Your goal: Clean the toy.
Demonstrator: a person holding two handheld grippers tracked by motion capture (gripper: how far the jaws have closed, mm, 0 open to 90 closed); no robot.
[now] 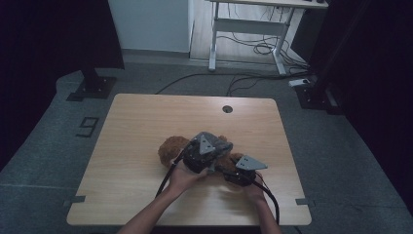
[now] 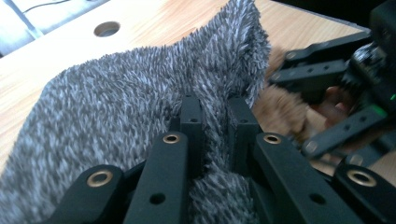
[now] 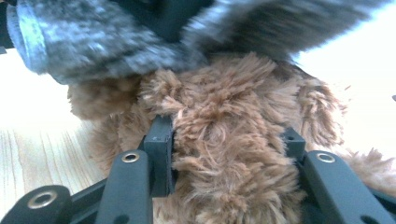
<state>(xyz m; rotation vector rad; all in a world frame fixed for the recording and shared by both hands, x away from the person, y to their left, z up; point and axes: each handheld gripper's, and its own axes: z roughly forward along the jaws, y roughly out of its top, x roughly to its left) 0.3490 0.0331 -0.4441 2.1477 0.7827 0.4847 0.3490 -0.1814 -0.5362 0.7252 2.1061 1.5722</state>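
Observation:
A brown plush toy (image 1: 171, 148) lies on the wooden table (image 1: 146, 117), near the middle front. A grey fuzzy cloth (image 1: 221, 145) is draped over its right part. My left gripper (image 1: 214, 147) is shut on a fold of this grey cloth (image 2: 116, 107), and its jaws (image 2: 215, 116) are pressed close together in the pile. My right gripper (image 1: 234, 161) comes in from the right. Its jaws (image 3: 226, 140) stand wide apart, clamped on a thick part of the brown plush toy (image 3: 224, 93), under the grey cloth (image 3: 93, 42). The right gripper (image 2: 296, 107) is also in the left gripper view, at the brown fur (image 2: 280, 116).
A round cable hole (image 1: 227, 108) sits near the table's far edge. Beyond the table are a white desk frame (image 1: 248, 24) and loose cables on the floor (image 1: 253, 80). Dark stands flank the table at both back corners.

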